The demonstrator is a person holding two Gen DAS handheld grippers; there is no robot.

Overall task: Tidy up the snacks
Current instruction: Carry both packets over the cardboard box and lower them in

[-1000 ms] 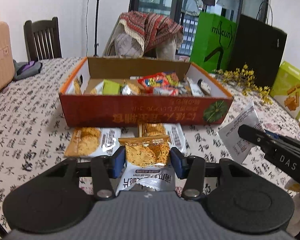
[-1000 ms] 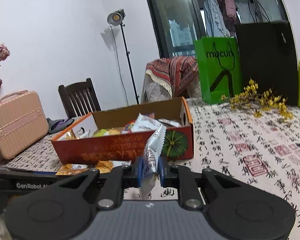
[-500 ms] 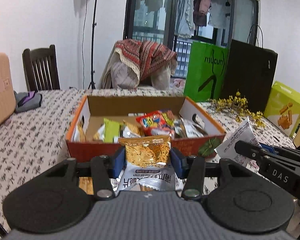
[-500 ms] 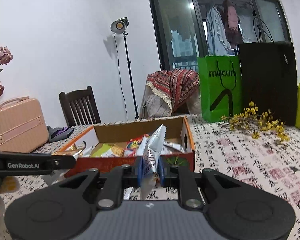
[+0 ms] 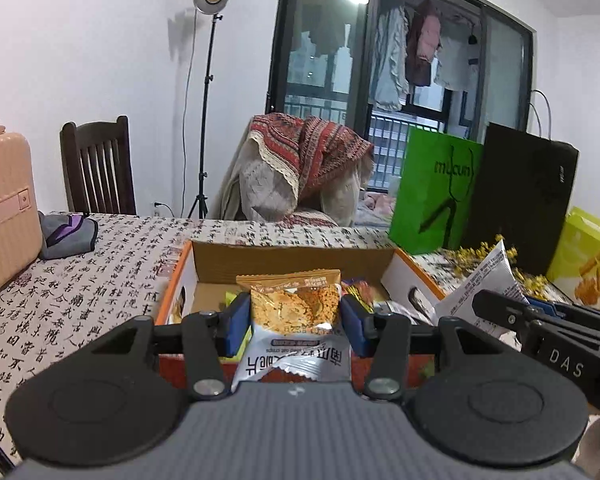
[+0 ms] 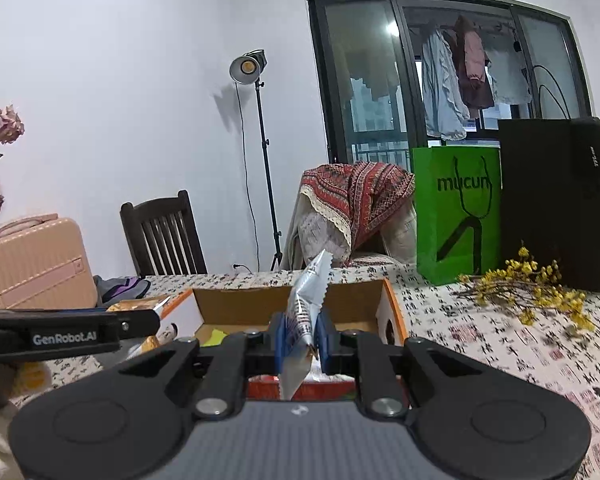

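Note:
My left gripper (image 5: 296,322) is shut on an orange-and-white crisps packet (image 5: 294,308) and holds it above the front wall of the open orange cardboard box (image 5: 292,258), which holds several snacks. My right gripper (image 6: 303,340) is shut on a silver-white snack packet (image 6: 306,304), held edge-on and upright over the same box (image 6: 284,306). The right gripper and its packet (image 5: 484,284) show at the right of the left wrist view. The left gripper's arm (image 6: 68,332) shows at the left of the right wrist view.
The table has a calligraphy-print cloth (image 5: 80,288). A pink suitcase (image 5: 4,208) and a grey pouch (image 5: 68,236) are at the left. A green bag (image 6: 456,212), a black bag (image 6: 556,200), yellow flowers (image 6: 528,284) and a yellow-green box (image 5: 588,260) stand at the right. Chairs stand behind.
Both grippers have risen and moved forward with their packets, from above the table in front of the box to over the box. The packets left on the table have dropped out of view.

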